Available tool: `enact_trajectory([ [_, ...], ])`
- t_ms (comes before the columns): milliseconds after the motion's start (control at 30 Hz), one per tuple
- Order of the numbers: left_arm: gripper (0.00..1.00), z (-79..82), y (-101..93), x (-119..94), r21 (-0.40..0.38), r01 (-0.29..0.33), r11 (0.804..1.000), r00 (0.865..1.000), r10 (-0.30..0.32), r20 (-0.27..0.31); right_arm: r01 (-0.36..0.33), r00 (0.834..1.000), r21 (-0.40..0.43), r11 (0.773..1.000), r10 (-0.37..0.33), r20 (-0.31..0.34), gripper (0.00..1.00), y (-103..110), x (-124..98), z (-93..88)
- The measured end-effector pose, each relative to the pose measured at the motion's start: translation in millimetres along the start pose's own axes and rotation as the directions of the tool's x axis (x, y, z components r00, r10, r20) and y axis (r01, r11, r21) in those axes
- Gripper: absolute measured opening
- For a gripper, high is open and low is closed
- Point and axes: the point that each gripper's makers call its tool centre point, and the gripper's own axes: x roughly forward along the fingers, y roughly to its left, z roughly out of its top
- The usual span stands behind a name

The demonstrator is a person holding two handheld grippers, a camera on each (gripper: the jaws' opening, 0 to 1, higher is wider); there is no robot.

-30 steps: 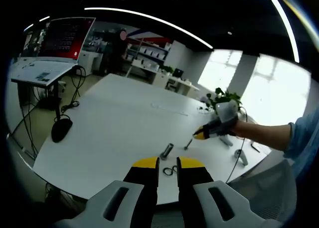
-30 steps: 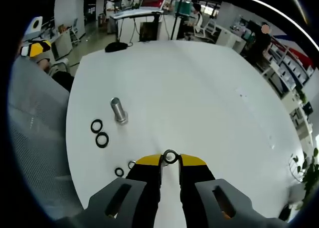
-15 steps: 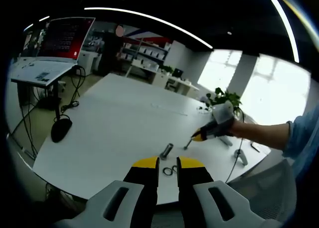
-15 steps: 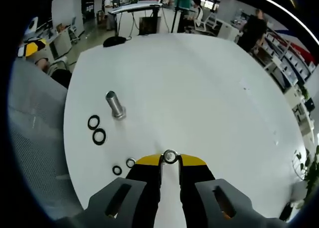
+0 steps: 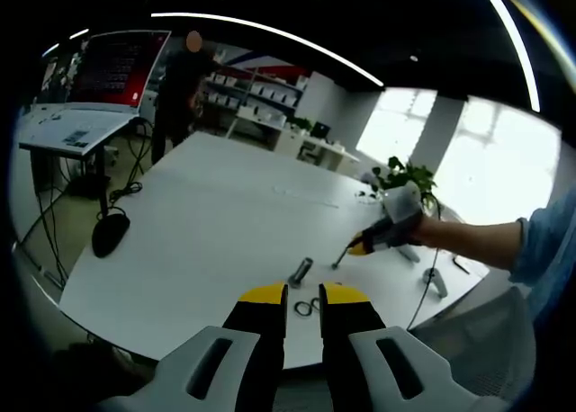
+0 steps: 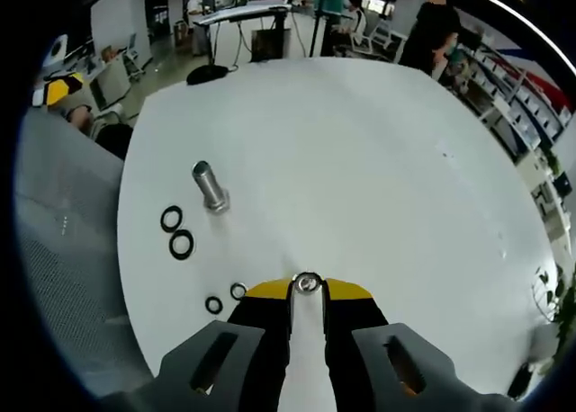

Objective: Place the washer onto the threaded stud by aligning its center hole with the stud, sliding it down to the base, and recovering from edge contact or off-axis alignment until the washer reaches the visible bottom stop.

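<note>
In the right gripper view my right gripper (image 6: 308, 291) is shut on a small metal washer (image 6: 308, 283), held at the yellow tips above the white table (image 6: 360, 160). The threaded stud (image 6: 209, 187) stands on its head to the upper left, well apart from the washer. In the left gripper view my left gripper (image 5: 304, 297) hangs over the table's near edge with a narrow gap and nothing between its jaws. The stud (image 5: 301, 272) is just beyond it. The right gripper (image 5: 378, 236) comes in from the right in a person's hand, a little to the right of the stud.
Two black rings (image 6: 176, 232) lie near the stud and two smaller rings (image 6: 225, 298) lie close to my right jaws; the left gripper view has black rings (image 5: 309, 307) too. A grey mesh chair (image 6: 63, 250) stands at the table's edge. A person (image 5: 175, 79) stands beyond the table.
The person in the background has walked along the far end of the table. Both grippers stay almost where they were, and the right one keeps the washer.
</note>
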Motion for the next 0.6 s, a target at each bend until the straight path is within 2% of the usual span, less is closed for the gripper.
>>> enact_trajectory([
  [267, 0.11, -0.1, -0.2, -0.1, 0.0, -0.001, 1.0, 1.0, 0.001, 0.0, -0.003, 1.0, -0.004, 1.0, 0.003, 0.007, 0.13, 2.1, 0.6, 5.0],
  [600, 0.11, 0.3, -0.3, -0.3, -0.002, 0.0, 1.0, 1.0, 0.0, 0.002, -0.015, 0.999, -0.057, 0.998, 0.012, -0.047, 0.13, 5.9, 5.2, 4.5],
])
